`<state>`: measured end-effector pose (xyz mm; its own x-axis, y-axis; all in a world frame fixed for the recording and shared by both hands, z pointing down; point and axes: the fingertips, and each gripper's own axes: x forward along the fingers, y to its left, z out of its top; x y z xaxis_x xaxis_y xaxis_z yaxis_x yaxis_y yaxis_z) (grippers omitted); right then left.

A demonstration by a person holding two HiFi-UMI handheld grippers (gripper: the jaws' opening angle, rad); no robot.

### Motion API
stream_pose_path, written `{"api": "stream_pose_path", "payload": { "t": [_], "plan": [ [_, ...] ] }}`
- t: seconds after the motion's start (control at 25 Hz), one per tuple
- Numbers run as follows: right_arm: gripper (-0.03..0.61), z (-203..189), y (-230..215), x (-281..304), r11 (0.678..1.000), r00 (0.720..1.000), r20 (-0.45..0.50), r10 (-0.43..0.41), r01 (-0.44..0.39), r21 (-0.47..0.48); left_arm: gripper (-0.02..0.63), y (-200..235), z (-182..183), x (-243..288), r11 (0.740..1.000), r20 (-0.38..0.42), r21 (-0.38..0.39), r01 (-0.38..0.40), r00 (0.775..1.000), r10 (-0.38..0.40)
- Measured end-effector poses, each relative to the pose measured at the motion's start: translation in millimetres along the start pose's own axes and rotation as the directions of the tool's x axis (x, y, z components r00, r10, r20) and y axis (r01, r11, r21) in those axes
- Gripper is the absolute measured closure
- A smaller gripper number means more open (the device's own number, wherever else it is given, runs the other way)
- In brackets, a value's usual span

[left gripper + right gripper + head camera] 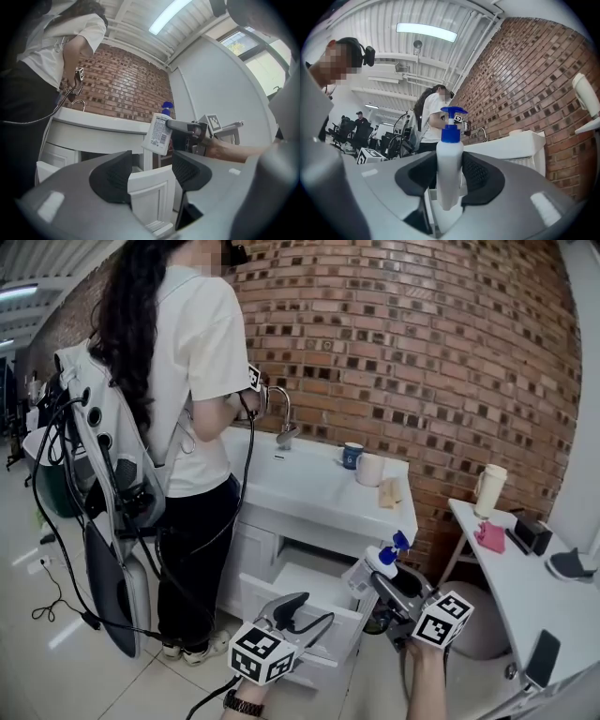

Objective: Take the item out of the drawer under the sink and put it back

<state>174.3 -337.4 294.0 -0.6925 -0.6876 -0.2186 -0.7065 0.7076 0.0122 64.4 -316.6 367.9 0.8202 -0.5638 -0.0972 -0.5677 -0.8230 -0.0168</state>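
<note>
- Half of the job looks done: the pump bottle [368, 570] is out of the drawer [292, 580] and hangs in the air just above the drawer's right end, under the edge of the sink counter [309, 491].
- One grip carries it: the right gripper [450, 172] has both pads pressed on the white body of the bottle, which stands upright between them with its blue pump head on top.
- Nothing is held by the left gripper [152, 171]. Its jaws stand wide apart, and the drawer front [151, 197] shows in the gap without either pad pressing on it, as far as I can judge. In the head view this gripper sits low, right at the drawer front.
- The drawer is pulled well out of the white cabinet, so the way back in is clear.
- Two steps seem left: lower the bottle into the drawer and let the right jaws go. Pushing the drawer shut may follow, though the task does not ask for it.
- Another person stands at the tap on the left, apart from the drawer.
</note>
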Motion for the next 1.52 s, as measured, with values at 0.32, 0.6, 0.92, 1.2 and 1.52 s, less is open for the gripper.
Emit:
{"api": "stream_pose_path", "payload": {
  "t": [0.32, 0.6, 0.92, 1.2, 1.52],
  "plan": [
    [0.407, -2, -3, 1, 0.999, 0.999, 0.026, 0.018, -0.019, 0.038, 0.328, 7, -4, 0, 0.999, -0.023, 0.011, -0.031, 0.999, 0.032],
    [0.407, -3, -1, 2, 0.999, 0.999, 0.027, 0.028, -0.029, 0.039, 0.332, 8, -2, -1, 0.999, 0.005, -0.045, -0.025, 1.0, 0.025],
    [0.407, -34, -20, 17, 0.997, 0.999, -0.026, -0.042, 0.043, 0.065, 0.379, 6, -8, 4, 0.998, -0.051, -0.012, -0.064, 0.997, 0.063],
    [0.405, -111, -35, 44, 0.997, 0.975, -0.22, -0.032, 0.047, 0.067, 0.476, 10, -5, 2, 0.997, -0.017, -0.044, -0.067, 0.998, 0.067],
    [0.4, -143, -31, 46, 1.0, 0.948, -0.318, 0.005, -0.002, 0.01, 0.494, 10, -5, 2, 0.997, -0.021, -0.034, -0.062, 0.998, 0.061]
  ]
}}
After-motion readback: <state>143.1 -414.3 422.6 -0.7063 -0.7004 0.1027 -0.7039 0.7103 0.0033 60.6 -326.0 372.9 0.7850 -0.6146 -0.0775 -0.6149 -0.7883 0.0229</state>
